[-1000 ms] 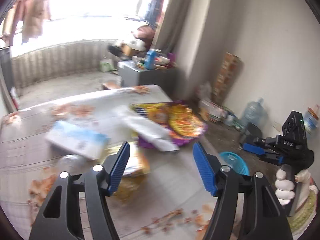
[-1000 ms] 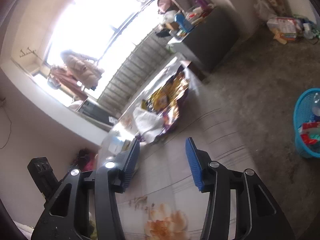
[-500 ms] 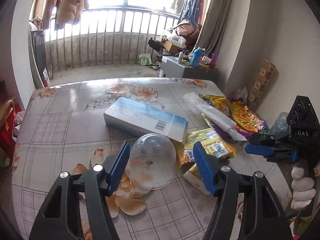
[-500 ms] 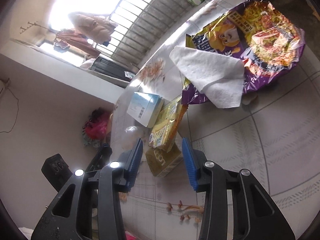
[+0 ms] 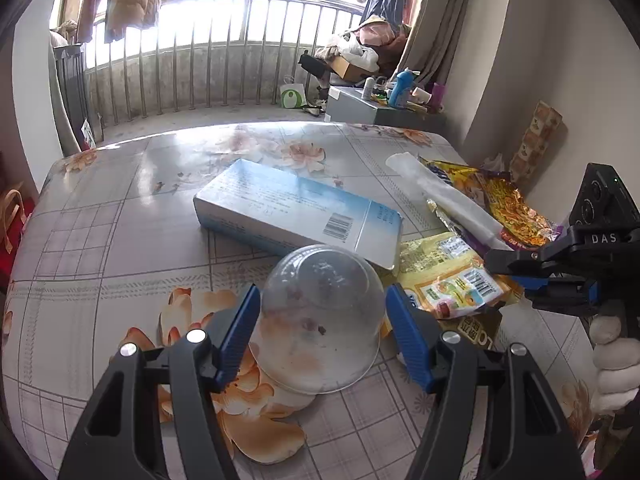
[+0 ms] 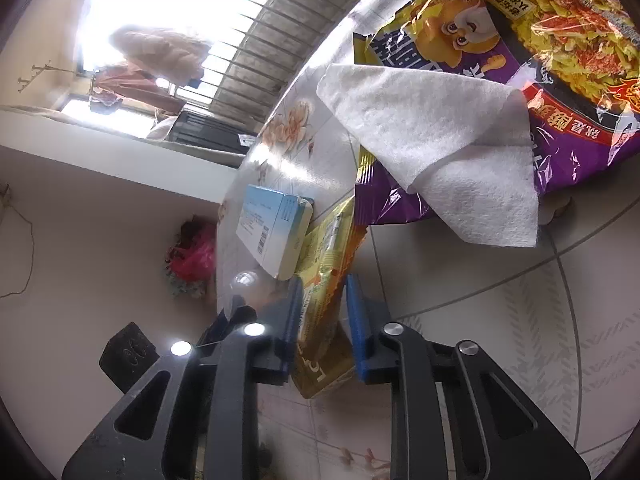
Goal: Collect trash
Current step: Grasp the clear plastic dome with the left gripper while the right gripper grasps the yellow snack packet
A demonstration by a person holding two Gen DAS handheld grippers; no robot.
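A clear plastic dome lid [image 5: 320, 316] lies on the flowered table [image 5: 120, 216]. My left gripper [image 5: 320, 320] is open with its blue pads on either side of the lid. Behind it lies a blue-and-white box [image 5: 296, 212], also in the right wrist view [image 6: 272, 232]. My right gripper [image 6: 322, 320] has its pads around the yellow snack wrapper [image 6: 324, 280] and the gold packet [image 6: 320, 372] under it; the wrapper also shows in the left wrist view [image 5: 452, 280]. A white paper towel [image 6: 436, 160] lies over a purple noodle bag [image 6: 520, 40].
The right gripper's body [image 5: 576, 264] and the gloved hand [image 5: 612, 352] are at the table's right edge. Beyond the table are a grey cabinet with bottles [image 5: 376, 104], a balcony railing [image 5: 192, 60] and a cardboard stack [image 5: 536, 140] against the wall.
Both grippers have swung down onto the table. The left one has closed in around the dome lid. The right one has moved onto the yellow wrapper and narrowed its jaws.
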